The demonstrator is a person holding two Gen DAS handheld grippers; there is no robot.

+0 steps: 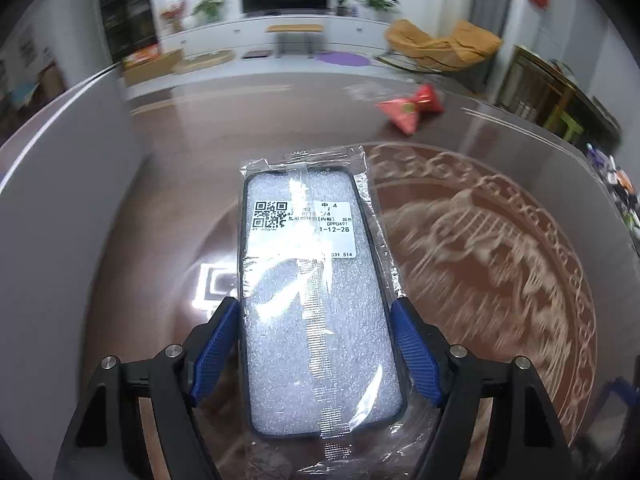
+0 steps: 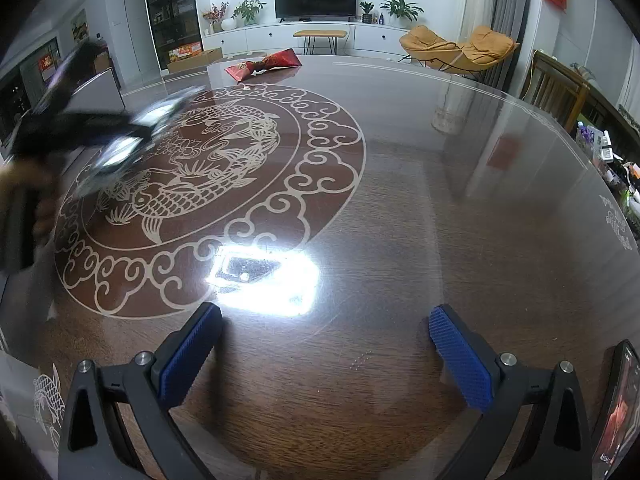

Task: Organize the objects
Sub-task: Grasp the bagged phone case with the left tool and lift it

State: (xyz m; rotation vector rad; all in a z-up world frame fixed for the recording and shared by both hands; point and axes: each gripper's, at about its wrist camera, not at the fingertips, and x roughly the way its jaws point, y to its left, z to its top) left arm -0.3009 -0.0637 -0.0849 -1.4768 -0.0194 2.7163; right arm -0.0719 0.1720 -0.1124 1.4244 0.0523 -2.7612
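A dark phone case with white foam inside, sealed in a clear plastic bag point(image 1: 316, 300) with a white QR label, lies lengthwise between the blue pads of my left gripper point(image 1: 315, 308). Both pads press on its long edges, so the gripper is shut on it. The case looks sharp while the table behind it is smeared. In the right wrist view the left gripper point(image 2: 120, 148) is a dark blur at the left, over the fish pattern, with a hand behind it. My right gripper point(image 2: 324, 316) stands open above the bare wood, with nothing between its fingers.
The round glass-topped table point(image 2: 400, 220) carries a pale fish-and-cloud pattern point(image 1: 500, 260). A red packet point(image 2: 264, 64) lies near the far edge, also in the left wrist view point(image 1: 412, 110). A lit phone point(image 2: 618, 408) lies at the lower right. A wooden chair point(image 2: 556, 88) stands at the right.
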